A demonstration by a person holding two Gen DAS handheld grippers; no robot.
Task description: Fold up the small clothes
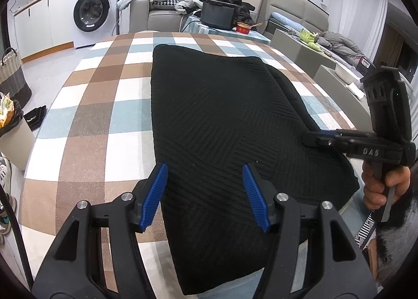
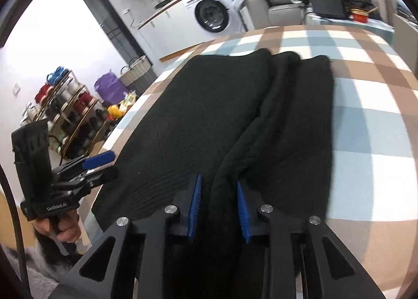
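While the checked tablecloth [image 1: 86,105] covers the whole table, a black knitted garment [image 1: 222,121] lies folded flat on it, with one long fold running along its right part. Behind the table stands a washing machine [image 1: 92,9]. The left gripper [image 1: 205,194] hovers over the near edge of the garment, fingers wide apart and holding nothing. The right gripper [image 2: 219,207] has its fingers partly apart, with a ridge of the cloth between them.

checked tablecloth [image 1: 104,95], washing machine [image 1: 94,9], grey sofa [image 1: 162,11]
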